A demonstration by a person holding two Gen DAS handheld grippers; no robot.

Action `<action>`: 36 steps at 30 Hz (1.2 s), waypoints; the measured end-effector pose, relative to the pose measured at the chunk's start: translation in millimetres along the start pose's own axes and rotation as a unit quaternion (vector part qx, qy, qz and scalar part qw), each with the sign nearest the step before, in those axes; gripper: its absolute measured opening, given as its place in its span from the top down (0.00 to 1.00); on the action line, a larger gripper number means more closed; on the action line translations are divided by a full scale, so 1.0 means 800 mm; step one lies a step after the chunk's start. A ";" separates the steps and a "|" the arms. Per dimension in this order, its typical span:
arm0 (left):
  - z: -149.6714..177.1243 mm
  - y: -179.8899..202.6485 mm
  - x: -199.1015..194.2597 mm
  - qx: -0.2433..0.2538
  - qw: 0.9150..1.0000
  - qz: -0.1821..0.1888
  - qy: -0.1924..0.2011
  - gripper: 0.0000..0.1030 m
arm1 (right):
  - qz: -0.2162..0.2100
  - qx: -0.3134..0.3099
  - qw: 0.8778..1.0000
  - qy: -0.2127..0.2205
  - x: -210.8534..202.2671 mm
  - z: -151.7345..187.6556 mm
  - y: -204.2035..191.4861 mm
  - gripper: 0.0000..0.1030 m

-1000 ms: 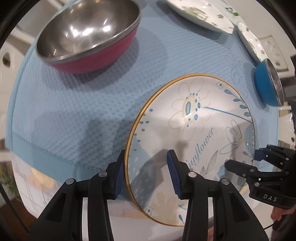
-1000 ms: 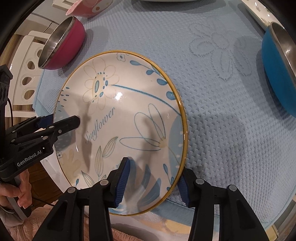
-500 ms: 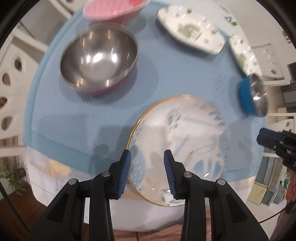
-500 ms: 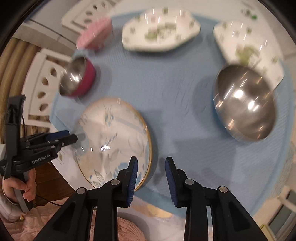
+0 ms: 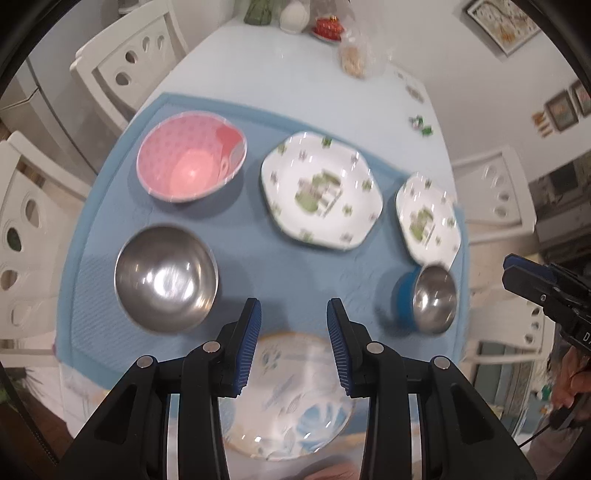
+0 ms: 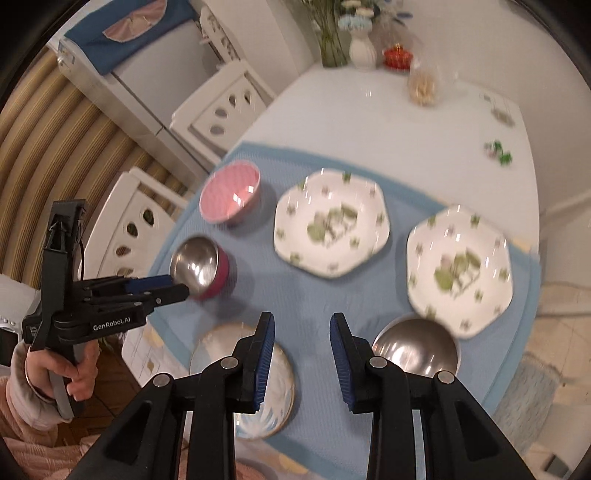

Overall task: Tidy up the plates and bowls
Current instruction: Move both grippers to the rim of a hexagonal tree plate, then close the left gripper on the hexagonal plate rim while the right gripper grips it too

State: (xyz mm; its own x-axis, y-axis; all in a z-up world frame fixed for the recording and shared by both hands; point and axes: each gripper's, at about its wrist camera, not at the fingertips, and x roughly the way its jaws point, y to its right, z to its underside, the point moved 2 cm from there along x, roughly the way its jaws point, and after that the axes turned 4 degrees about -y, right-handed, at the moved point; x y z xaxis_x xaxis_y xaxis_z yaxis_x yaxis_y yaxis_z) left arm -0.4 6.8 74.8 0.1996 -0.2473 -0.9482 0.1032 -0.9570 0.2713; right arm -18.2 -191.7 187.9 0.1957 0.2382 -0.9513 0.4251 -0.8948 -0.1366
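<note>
Hiding sunflower plate (image 5: 291, 406) rim, left tool (image 5: 293, 345)

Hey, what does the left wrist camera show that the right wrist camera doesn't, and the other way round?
Only the left wrist view shows framed pictures on the wall and the right tool from the side. Only the right wrist view shows the vase of flowers, the fridge, and the hand holding the left tool. Both share the blue mat, pink bowl, two green-patterned plates, two steel bowls and sunflower plate.
</note>
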 end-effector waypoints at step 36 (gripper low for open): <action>-0.137 -0.002 0.217 -0.117 0.988 -0.050 -0.089 0.42 | -0.045 0.137 0.984 -0.102 0.249 -0.176 0.169 0.36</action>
State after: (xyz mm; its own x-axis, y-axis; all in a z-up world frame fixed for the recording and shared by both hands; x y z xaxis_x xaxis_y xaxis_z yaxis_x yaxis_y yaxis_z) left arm 141.3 -18.1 -72.4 0.0041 -0.1951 -0.9808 0.3400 -0.9221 0.1849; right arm 202.8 -212.3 19.1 -0.0258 0.2645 -0.9640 0.1733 -0.9486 -0.2649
